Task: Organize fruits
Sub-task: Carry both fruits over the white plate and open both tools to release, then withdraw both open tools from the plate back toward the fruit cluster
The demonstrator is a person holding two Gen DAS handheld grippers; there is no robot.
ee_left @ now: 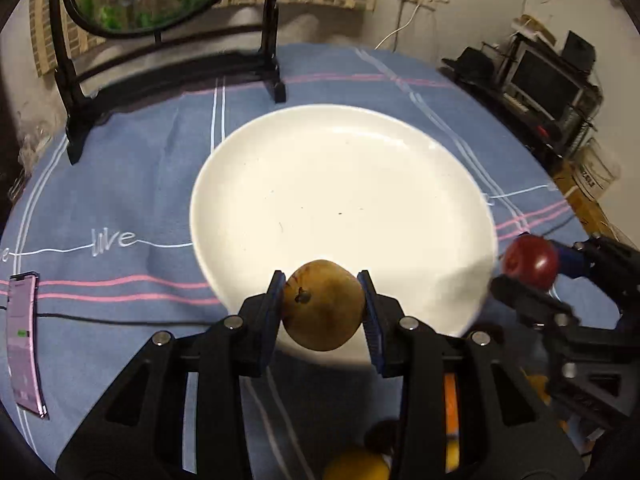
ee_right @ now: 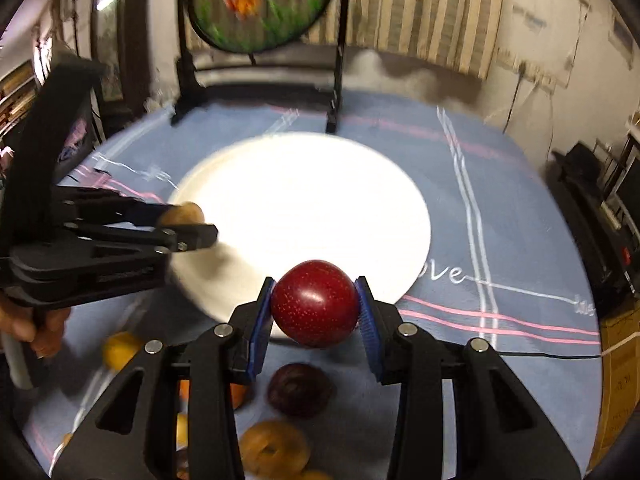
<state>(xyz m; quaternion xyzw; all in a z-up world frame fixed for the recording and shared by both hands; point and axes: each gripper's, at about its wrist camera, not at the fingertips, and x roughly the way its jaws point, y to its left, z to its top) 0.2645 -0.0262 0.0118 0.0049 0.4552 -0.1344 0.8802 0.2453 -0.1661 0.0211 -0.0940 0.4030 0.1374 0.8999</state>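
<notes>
The left gripper (ee_left: pixel 322 304) has its fingers closed on a brown fruit (ee_left: pixel 323 305), held over the near rim of the white plate (ee_left: pixel 344 184). The right gripper (ee_right: pixel 316 306) clamps a red fruit (ee_right: pixel 316 304), also at the near rim; the plate lies ahead of both.

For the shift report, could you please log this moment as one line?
left gripper: shut on brown fruit | right gripper: shut on red fruit | white plate: bare

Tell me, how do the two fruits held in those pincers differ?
The brown fruit is dull and blemished with a dark spot; the red fruit is glossy and finely speckled. The brown one sits in the left gripper, the red one in the right gripper. Both are roundish, clamped above the white plate's near edge.
</notes>
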